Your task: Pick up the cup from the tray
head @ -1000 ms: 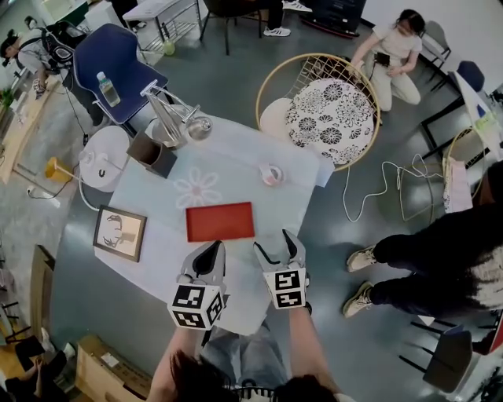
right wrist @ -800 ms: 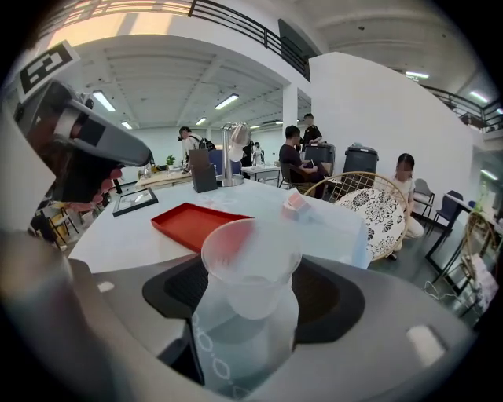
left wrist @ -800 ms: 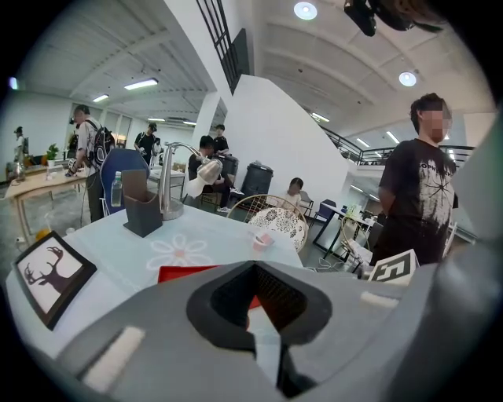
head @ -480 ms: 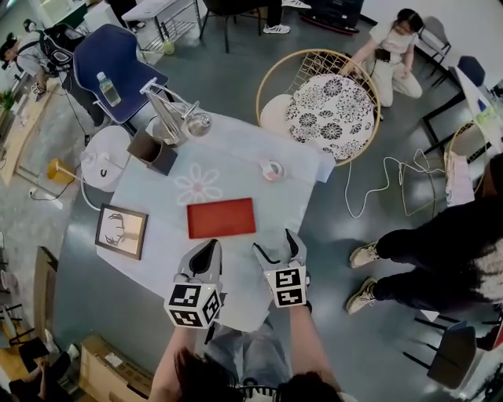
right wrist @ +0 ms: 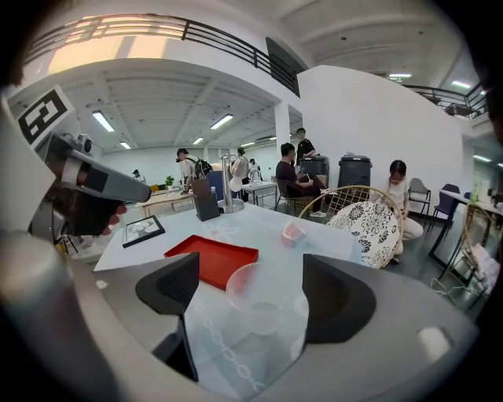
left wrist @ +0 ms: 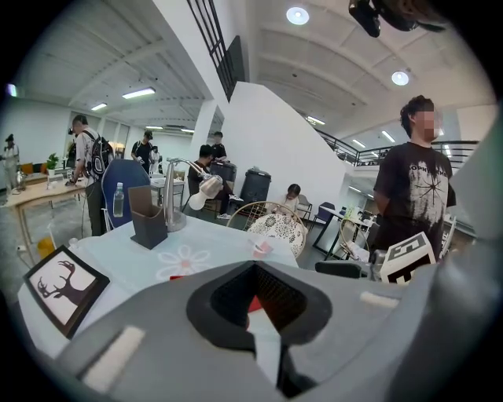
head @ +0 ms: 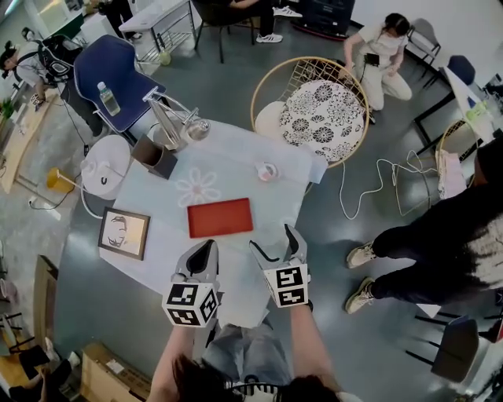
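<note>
Risk: clear cup (probably light) could be tipped if brushed by a jaw | right gripper just opened wide around it, untouched, beside red tray | left gripper closed, empty.

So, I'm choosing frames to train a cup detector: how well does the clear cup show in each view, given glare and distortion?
Right gripper view: the clear cup is sharp but see-through, faint against the pale table; corners vignetted black. Head view: I can't make it out; fisheye bends the room. Left gripper view: not visible, ceiling lights flare.
</note>
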A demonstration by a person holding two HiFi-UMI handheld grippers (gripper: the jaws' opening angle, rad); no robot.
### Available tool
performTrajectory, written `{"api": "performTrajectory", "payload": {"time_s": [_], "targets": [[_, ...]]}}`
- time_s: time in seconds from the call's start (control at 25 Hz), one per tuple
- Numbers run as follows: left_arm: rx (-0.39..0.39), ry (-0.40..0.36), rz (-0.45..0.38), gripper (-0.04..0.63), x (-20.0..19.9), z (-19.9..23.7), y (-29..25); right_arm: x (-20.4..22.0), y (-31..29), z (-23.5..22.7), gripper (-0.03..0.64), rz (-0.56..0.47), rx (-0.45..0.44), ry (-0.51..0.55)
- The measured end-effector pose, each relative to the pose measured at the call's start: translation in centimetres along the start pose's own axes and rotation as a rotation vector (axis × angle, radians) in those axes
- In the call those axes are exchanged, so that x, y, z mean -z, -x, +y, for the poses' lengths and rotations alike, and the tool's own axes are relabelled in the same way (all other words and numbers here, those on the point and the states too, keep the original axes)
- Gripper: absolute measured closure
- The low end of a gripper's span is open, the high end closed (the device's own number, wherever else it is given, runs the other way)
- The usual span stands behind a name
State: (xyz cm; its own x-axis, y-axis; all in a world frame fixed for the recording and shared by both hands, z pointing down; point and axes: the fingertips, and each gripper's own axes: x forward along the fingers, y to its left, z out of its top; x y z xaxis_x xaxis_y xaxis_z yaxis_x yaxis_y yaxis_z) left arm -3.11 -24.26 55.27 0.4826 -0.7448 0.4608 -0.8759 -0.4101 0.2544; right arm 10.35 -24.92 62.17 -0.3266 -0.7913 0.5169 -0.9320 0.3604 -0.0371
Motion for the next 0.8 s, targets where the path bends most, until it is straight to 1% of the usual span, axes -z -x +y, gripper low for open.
{"api": "performTrajectory", "payload": {"time_s": [0.32, 0.52, 0.68, 0.8], "targets": [[0.028, -0.027, -0.057, 0.595, -2.5, -1.3, 2.4, -3.9, 3.4, 1.1, 0.204, -0.087, 0.017, -0.009], [0.024, -0.095, -0.072, 0.595, -3.5, -1.6, 4.7, -5.6, 5.9, 2.2, 0.244, -0.113, 0.023, 0.017], [0.031, -0.067, -0.116, 0.595, -4.7, -1.7, 6.7, -6.8, 8.2, 3.1, 0.292, -0.128, 0.039, 0.035], [0.018, -0.081, -0.128, 0.595, -5.0, -1.9, 8.2, -7.6, 9.9, 4.2, 0.329, -0.145, 0.046, 0.049]]}}
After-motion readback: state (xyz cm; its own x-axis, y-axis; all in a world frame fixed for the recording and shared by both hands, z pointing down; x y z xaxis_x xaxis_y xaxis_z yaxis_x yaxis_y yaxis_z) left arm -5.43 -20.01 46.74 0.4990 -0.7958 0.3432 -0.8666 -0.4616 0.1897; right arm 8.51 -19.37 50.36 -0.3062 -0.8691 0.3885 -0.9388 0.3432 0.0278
